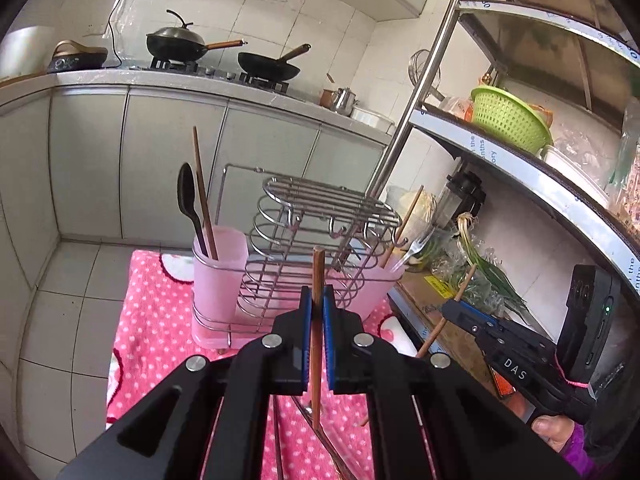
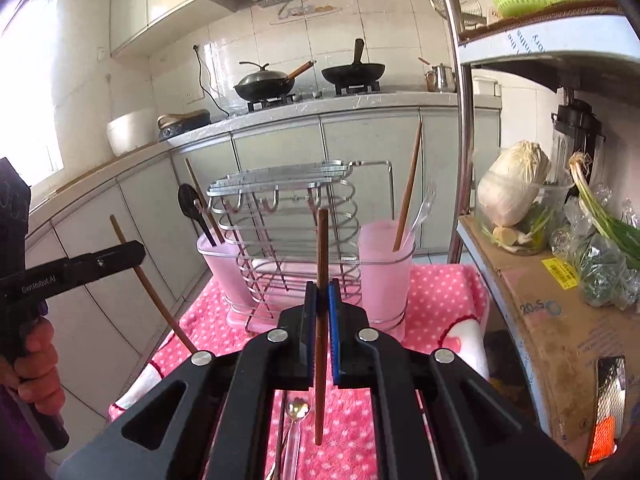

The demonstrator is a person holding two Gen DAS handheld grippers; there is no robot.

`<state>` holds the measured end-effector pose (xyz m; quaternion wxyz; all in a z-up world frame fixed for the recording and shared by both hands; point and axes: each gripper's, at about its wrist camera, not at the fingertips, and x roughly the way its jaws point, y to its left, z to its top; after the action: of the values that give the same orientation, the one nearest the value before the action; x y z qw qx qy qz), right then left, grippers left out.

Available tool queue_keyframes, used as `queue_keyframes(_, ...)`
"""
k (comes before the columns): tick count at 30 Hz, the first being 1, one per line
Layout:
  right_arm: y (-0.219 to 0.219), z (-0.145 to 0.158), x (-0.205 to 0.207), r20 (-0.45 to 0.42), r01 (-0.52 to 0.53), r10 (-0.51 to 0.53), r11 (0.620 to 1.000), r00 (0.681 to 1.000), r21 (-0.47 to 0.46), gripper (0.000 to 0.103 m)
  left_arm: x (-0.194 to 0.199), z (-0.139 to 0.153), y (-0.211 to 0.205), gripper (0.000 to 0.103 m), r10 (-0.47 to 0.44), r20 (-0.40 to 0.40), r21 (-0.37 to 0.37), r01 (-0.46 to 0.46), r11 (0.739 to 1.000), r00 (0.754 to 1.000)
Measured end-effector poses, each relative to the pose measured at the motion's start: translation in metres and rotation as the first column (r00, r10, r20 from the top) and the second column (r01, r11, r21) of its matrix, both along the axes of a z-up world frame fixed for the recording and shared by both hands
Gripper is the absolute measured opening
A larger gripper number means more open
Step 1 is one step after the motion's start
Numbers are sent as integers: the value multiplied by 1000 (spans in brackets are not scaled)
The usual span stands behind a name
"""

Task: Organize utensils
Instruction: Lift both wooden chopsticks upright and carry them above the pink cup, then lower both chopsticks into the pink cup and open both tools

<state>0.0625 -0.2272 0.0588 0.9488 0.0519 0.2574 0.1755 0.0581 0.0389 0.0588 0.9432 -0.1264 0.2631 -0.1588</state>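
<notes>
My left gripper is shut on a brown wooden chopstick, held upright above the pink dotted cloth. My right gripper is shut on a second upright chopstick. Each gripper shows in the other's view: the right gripper at right, the left gripper at left. Just ahead stands a wire utensil rack with two pink cups. The left cup holds a black spoon and a chopstick. The right cup holds a chopstick and a clear fork.
A metal spoon and other utensils lie on the cloth under the grippers. A metal shelf with a green basket, cabbage and green onions stands close at right. Cabinets and a stove with woks are behind.
</notes>
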Motion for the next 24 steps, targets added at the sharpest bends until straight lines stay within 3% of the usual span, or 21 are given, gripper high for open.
queue_keyframes(7,-21,56,10,85,9,-12,999,996,35,6,-2,61,20,5,62,131,39,-67,997,989)
queue_keyframes(14,-38,110,33,205,58,-73,995,976,78,6,12,115,37,5,154,254,59,-174,983,955)
queue_keyframes(20,-47,128,59,262,102,-125,990,957,101,6,37,126,41,5,220,301,96,-259,961,928)
queue_keyframes(24,-46,127,77,269,117,-138,989,953,93,6,56,120,44,5,237,289,94,-274,957,928)
